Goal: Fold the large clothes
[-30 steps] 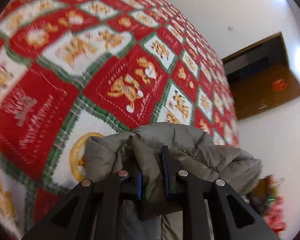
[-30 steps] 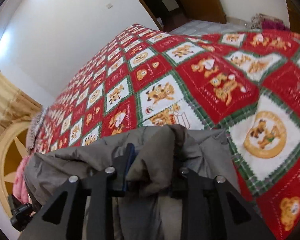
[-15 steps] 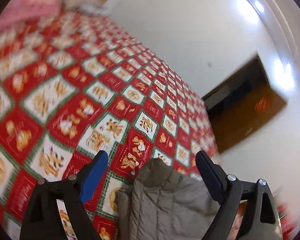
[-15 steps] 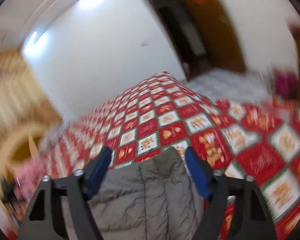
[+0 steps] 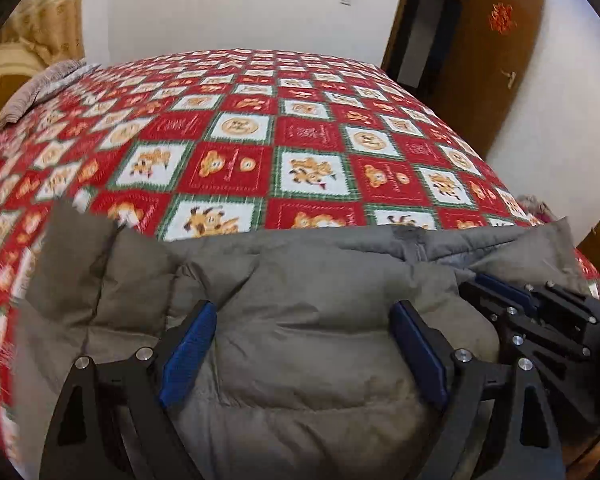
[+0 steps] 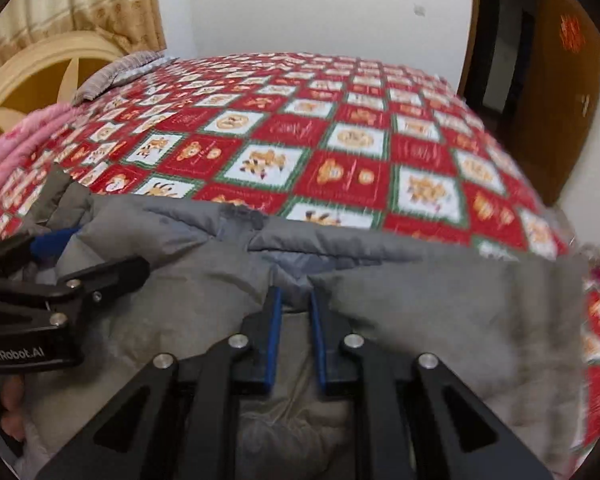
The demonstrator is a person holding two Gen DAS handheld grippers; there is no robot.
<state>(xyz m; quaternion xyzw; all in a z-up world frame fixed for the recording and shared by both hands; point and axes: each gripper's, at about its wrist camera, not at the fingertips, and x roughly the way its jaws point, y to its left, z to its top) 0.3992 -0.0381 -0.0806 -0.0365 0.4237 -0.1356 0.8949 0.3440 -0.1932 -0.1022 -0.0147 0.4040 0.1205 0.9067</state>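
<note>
A grey padded jacket [image 5: 300, 320] was laid across the near edge of the bed, on a quilted bedspread [image 5: 260, 152]. The jacket shell was of matte woven fabric, stitched into puffy horizontal channels, with soft creases between them. Its far hem formed a nearly straight line across both views, interrupted near the middle by a small dark puckered patch. One corner at the left stood up in a blunt point.

The bedspread was printed in a diamond check of red and white squares with green borders, each white square carrying an orange cartoon figure.

The left tool [image 5: 304, 344] was held wide apart, its two blue ribbed pads [image 5: 188, 356] resting on the jacket with a broad puffed panel between them; nothing was clamped. The right tool [image 6: 294, 336] was set narrow, its blue pads almost parallel, with a thin gap in which a fold of the jacket [image 6: 420, 300] lay. Whether that fold was actually pinched could not be told.

A wooden headboard [image 6: 52, 68] with a curved top, a grey pillow [image 6: 120, 70] and pink bedding [image 6: 24, 140] were located at the far left. A brown door [image 5: 488, 52] stood open at the right.
</note>
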